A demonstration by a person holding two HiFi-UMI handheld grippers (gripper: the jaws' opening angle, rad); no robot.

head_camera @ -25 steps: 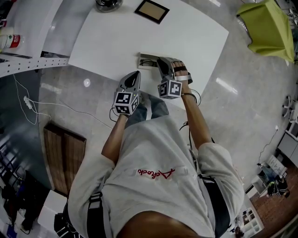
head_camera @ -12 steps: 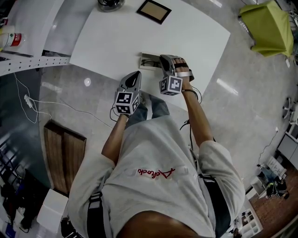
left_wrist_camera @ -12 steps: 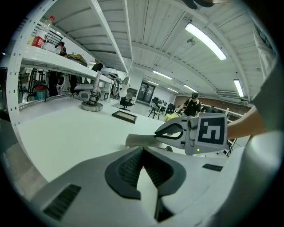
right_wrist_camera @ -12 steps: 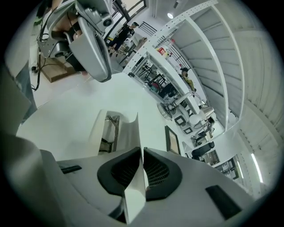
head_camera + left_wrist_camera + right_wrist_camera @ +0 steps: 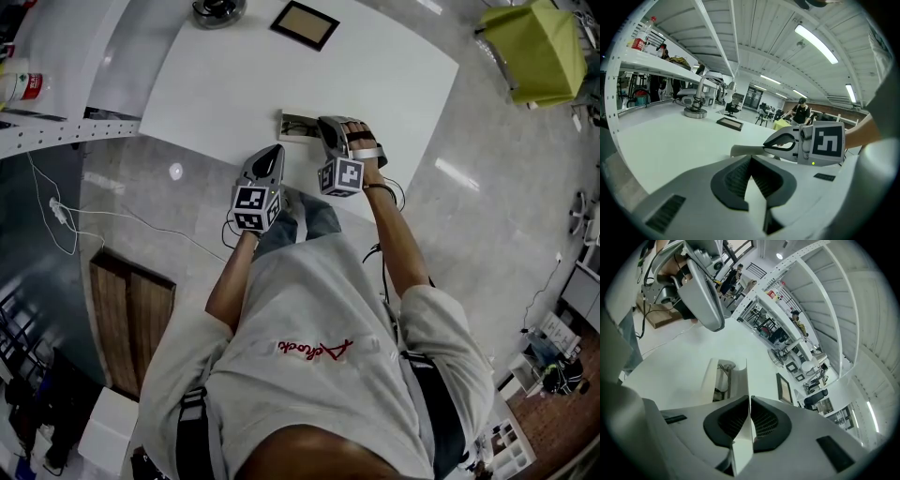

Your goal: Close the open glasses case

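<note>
The open glasses case [image 5: 296,124] lies near the front edge of the white table [image 5: 234,75]. In the right gripper view its tray [image 5: 714,377] holds dark glasses and its thin white lid [image 5: 742,377] stands up. My right gripper [image 5: 749,400] has just been closing, and its pads now press on that lid's edge. From above, the right gripper [image 5: 327,127] sits at the case's right end. My left gripper [image 5: 273,151] hovers just in front of the case, apart from it, with its jaws together and nothing between them [image 5: 750,158]. The case [image 5: 744,150] shows beyond it.
A dark picture frame [image 5: 305,22] and a round metal object [image 5: 217,9] lie at the table's far side. A shelf with a bottle [image 5: 22,84] stands to the left. A yellow-green cloth [image 5: 544,52] is off to the right on the floor side.
</note>
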